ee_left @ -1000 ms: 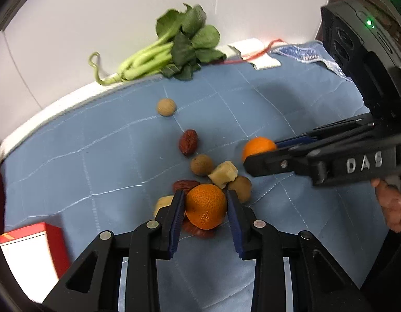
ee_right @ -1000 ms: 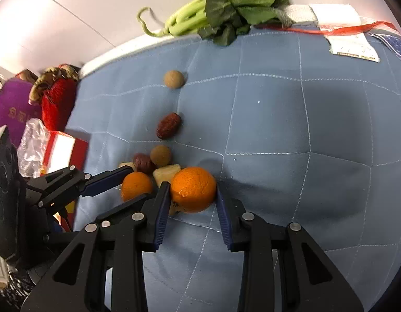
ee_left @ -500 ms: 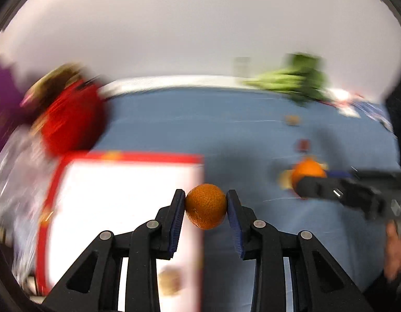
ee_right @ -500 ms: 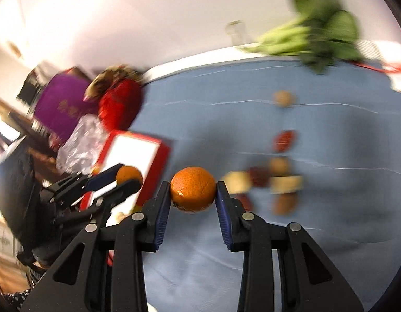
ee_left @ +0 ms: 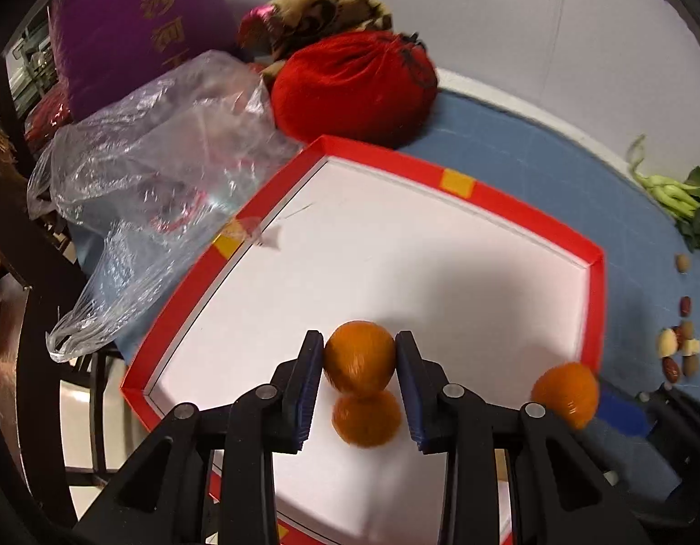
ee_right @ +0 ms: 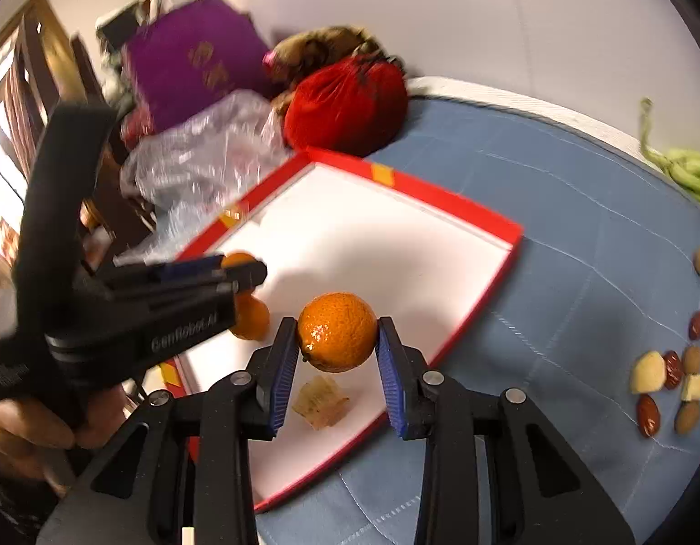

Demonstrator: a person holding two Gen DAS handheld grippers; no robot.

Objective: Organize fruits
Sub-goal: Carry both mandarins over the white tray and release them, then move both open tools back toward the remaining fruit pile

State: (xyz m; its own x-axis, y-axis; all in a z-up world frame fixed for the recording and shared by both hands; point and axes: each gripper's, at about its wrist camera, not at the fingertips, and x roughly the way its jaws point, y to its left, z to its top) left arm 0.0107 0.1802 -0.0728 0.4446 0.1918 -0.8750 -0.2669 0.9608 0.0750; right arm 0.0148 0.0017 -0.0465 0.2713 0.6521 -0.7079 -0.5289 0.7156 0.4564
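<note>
Left wrist view: the left tool is clamped on an orange and hangs over the white floor of the red tray. A second orange lies on the tray floor right under the held one. The step in hand looks like the drop into the tray. The next move calls for a small shift aside, so the held fruit does not land on the one below, then a release. Open floor spreads ahead and to the left; the tray wall is close on the right. At the right edge the third orange shows, gripped by the right tool, just at the tray's right wall. A plastic bag and a red sack crowd the far tray corner

Right wrist view: the right tool is clamped on its orange above the near part of the tray, with a pale scrap on the floor below. The left tool reaches in from the left. The tray's near wall sits just right of the fruit, so a release wants a nudge inward. Blue quilt lies open to the right, with dates and nuts well apart from the tray
</note>
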